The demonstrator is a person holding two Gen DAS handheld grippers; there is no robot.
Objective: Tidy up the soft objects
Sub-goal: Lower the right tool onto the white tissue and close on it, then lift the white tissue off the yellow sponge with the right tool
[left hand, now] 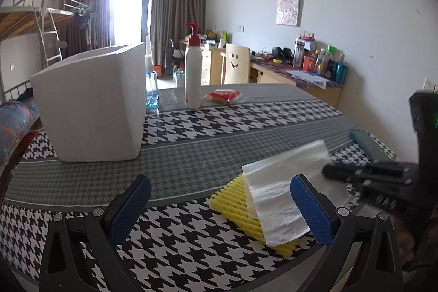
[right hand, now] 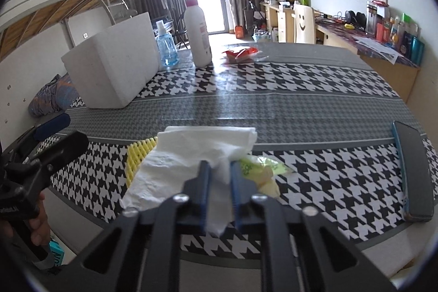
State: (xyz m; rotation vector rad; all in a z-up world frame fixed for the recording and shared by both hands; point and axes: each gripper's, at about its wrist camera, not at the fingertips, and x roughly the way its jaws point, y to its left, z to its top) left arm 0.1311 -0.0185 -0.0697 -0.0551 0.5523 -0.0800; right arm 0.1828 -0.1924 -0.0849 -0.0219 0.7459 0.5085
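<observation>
A white tissue sheet [left hand: 284, 182] [right hand: 191, 158] hangs lifted over a yellow ribbed sponge [left hand: 241, 207] [right hand: 137, 155] on the houndstooth tablecloth. My right gripper [right hand: 220, 168] is shut on the tissue's near edge; it shows as a black tool [left hand: 383, 174] at the right in the left wrist view. My left gripper [left hand: 219, 207] is open and empty, just left of the sponge, above the cloth. A green and yellow soft thing [right hand: 260, 171] lies under the tissue to the right. A white foam box [left hand: 93, 106] [right hand: 115, 67] stands at the far left.
A white pump bottle [left hand: 193, 73] [right hand: 197, 32], a blue spray bottle [right hand: 166, 45] and a red snack packet [left hand: 223, 96] [right hand: 241, 52] stand at the table's back. A phone [right hand: 413, 171] [left hand: 366, 144] lies at the right edge.
</observation>
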